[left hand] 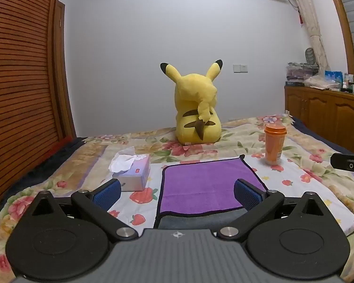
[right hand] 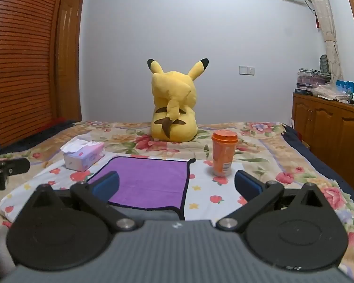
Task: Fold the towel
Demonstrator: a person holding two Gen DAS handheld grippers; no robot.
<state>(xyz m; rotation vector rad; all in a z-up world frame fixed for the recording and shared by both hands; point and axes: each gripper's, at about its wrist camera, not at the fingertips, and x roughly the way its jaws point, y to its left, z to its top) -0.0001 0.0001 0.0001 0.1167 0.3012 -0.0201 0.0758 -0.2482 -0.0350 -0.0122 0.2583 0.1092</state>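
Left wrist view first: the left gripper (left hand: 177, 192) hangs above the bed, blue pads spread wide, nothing between them. Straight ahead lies the purple towel (left hand: 207, 184), flat on the floral bedspread (left hand: 306, 188), black-trimmed, with what looks like a grey underside showing along its near edge. A tissue box (left hand: 132, 173) sits just beside the towel's left edge, an orange cup (left hand: 274, 145) near its far right corner, and a Pikachu plush (left hand: 195, 108) well behind.

Over to the right wrist view: the right gripper (right hand: 175, 185) is also wide apart and empty, the towel (right hand: 148, 181) lying left of centre, under its left finger.

The risks, I'd say: sweeping a corner across could clip that cup (right hand: 224, 153) and topple it, or nudge the tissue box (right hand: 83, 155). And a deep pinch might snag the bedspread along with the towel.
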